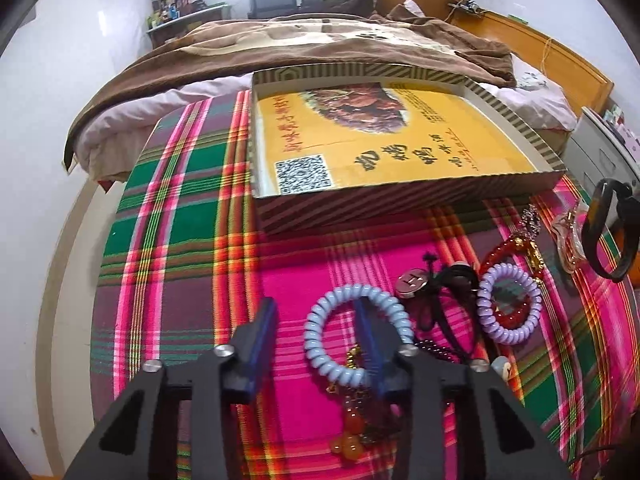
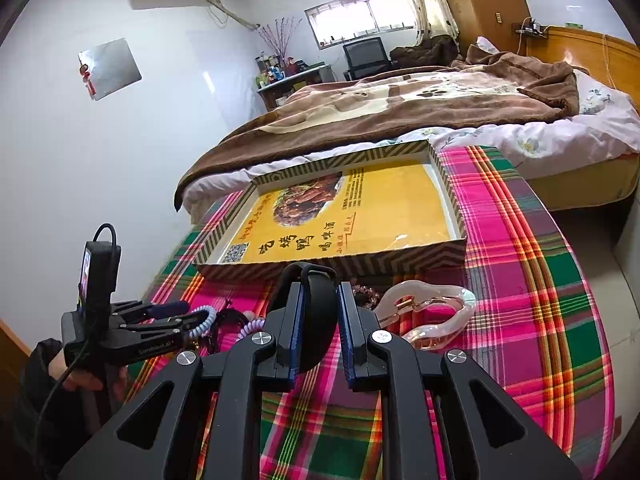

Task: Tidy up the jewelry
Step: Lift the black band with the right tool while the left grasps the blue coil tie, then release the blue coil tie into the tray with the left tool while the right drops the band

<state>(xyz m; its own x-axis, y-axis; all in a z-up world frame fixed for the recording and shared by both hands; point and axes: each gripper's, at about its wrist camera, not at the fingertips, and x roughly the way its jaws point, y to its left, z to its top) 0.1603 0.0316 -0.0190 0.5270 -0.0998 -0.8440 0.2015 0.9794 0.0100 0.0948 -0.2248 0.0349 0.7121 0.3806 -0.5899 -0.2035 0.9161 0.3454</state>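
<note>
The left gripper [image 1: 316,344] has its jaws partly spread around one side of the pale blue coil bracelet [image 1: 356,330]: one jaw sits inside the ring, the other outside at nine o'clock of it, and the outer pad shows no contact yet, so this is not a grip. To do it well, I would close squarely across the coil, keep the tips just off the plaid cloth [image 1: 180,240], and lift straight up so the amber bead string [image 1: 352,436] lying under it at six o'clock is not dragged along. The right gripper [image 2: 320,312] pinches a black band [image 2: 316,296] between nearly closed jaws, just short of the tray. The tray [image 1: 400,200], at twelve o'clock on the tabletop, holds no jewelry yet.

Counted: two coil bracelets, the blue one and a lilac one [image 1: 508,304] at three o'clock of it; one red bead bracelet [image 1: 500,252]; one black cord pendant [image 1: 412,284]; one clear hair claw [image 2: 432,316]; one black band; one tray.
</note>
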